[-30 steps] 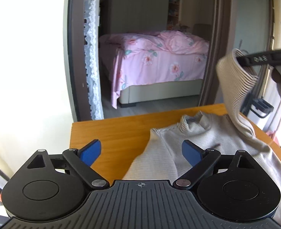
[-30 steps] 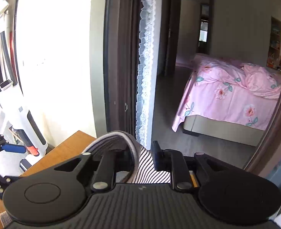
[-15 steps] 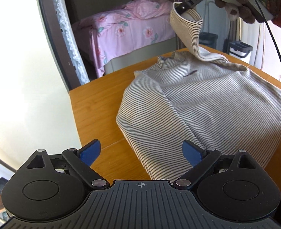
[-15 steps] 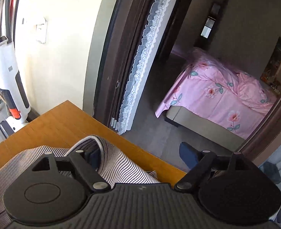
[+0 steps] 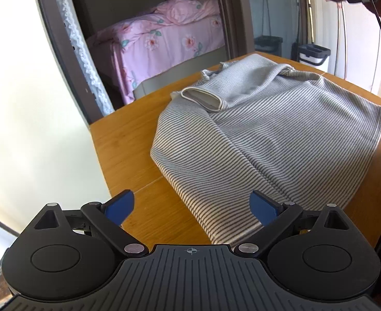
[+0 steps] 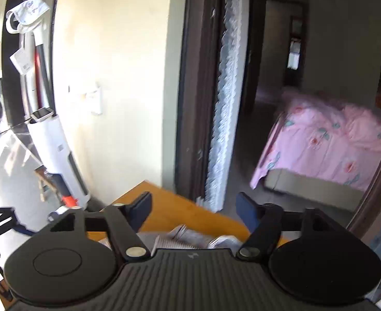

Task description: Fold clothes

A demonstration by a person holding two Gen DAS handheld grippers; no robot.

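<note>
A grey-and-white striped sweater [image 5: 273,134] lies on the wooden table [image 5: 128,140]. One sleeve is folded across its chest, with the cuff [image 5: 203,99] lying near the collar. My left gripper [image 5: 191,206] is open and empty, hovering over the sweater's near left hem. My right gripper [image 6: 193,211] is open and empty, raised above the far end of the sweater; a strip of striped cloth [image 6: 182,238] shows just below it. The right hand shows at the top right of the left wrist view.
The table's left edge [image 5: 100,155] drops off beside a cream wall. A doorway with a lace curtain [image 5: 79,46] opens onto a pink bed [image 5: 164,39]. Bins [image 5: 312,55] stand beyond the table. A white vacuum [image 6: 53,140] leans on the wall.
My right gripper opened and let go of the sleeve, which now lies folded across the sweater, then lifted away. My left gripper stayed open and tilted down toward the table.
</note>
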